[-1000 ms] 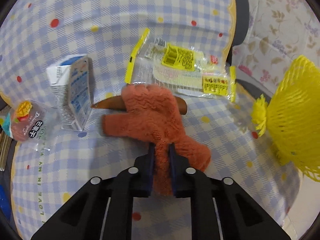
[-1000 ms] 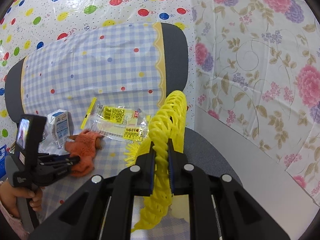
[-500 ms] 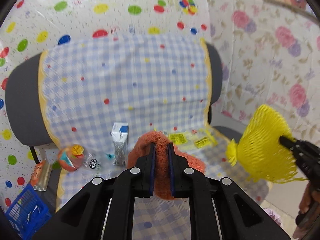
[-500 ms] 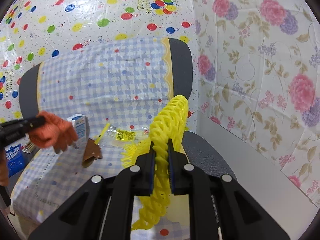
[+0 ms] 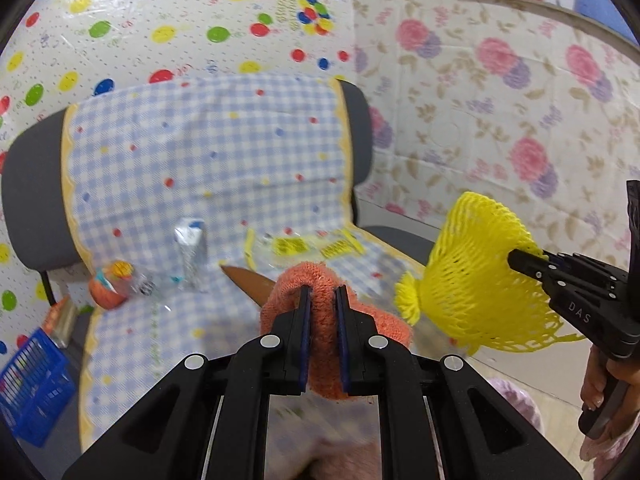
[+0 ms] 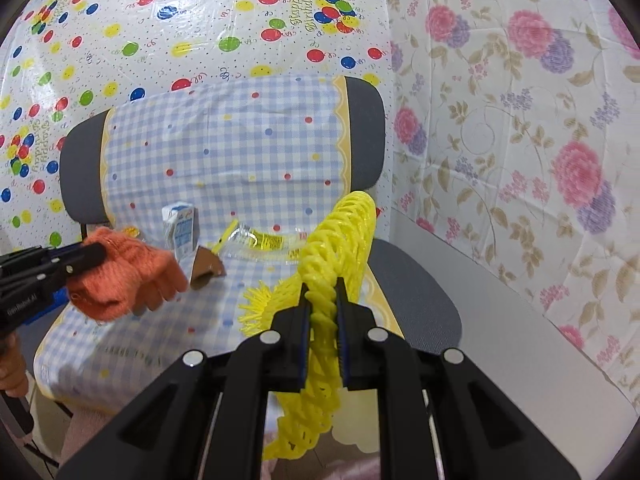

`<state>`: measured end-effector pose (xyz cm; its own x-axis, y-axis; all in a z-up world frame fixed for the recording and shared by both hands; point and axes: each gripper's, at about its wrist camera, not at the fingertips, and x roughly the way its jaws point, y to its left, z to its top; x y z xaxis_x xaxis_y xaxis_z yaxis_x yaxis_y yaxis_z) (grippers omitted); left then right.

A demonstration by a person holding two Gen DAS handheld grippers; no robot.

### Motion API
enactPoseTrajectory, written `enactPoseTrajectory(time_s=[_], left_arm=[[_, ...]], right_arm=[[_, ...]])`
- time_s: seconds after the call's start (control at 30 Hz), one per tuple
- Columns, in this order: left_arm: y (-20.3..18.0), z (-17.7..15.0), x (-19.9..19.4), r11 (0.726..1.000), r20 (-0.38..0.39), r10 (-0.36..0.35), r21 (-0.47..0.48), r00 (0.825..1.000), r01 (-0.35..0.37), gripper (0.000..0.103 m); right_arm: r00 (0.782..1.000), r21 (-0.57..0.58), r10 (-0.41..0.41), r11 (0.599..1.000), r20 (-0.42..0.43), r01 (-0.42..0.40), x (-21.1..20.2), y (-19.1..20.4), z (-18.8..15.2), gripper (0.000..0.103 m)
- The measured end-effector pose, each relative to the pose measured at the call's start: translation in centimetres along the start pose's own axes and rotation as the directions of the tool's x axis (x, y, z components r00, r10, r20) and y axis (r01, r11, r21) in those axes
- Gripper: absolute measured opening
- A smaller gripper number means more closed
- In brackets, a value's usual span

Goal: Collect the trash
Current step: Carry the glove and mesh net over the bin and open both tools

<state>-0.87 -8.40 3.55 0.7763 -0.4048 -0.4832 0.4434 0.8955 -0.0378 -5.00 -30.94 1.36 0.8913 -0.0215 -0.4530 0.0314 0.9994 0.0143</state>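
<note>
Two items lifted clear of chair seat [image 6: 420, 300]: orange glove [image 5: 320, 320] clenched in left gripper [image 5: 320, 336] jaws, yellow foam net [image 6: 332, 264] in right gripper [image 6: 323, 340] jaws; carton [image 6: 182, 226], wrapper [image 6: 260, 242], cup [image 5: 110, 284], brown scrap [image 6: 206, 268] remain.

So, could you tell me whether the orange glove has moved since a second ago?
Yes. The orange glove, gripped by the left gripper, has been lifted off the chair seat and now hangs clear above it, left of the milk carton.
</note>
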Motion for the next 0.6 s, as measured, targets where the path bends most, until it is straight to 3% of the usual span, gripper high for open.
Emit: enactPoseTrajectory(time_s=[0.23,0.43,0.6], left_arm=[[-5.1,-2.5,-1.5,0.989,-0.006,-0.134,0.069,0.991,0.134,0.012],[-10.8,-4.7,-1.8,0.951,-0.049,-0.265,0.152,0.963,0.269,0.012],[-13.9,-6.0,-1.7,0.921,-0.082,-0.328,0.192,0.941,0.338,0.012]], right_arm=[[0.998,0.008,-0.058,0.998,-0.030,0.058,-4.5,-1.1,-3.2,0.011],[0.988,0.013,-0.145,0.989,-0.060,0.146,-8.0,-2.7,-6.1,0.011],[0.973,0.018,-0.215,0.976,-0.087,0.217,-10.1,-4.2,-8.2,0.011]])
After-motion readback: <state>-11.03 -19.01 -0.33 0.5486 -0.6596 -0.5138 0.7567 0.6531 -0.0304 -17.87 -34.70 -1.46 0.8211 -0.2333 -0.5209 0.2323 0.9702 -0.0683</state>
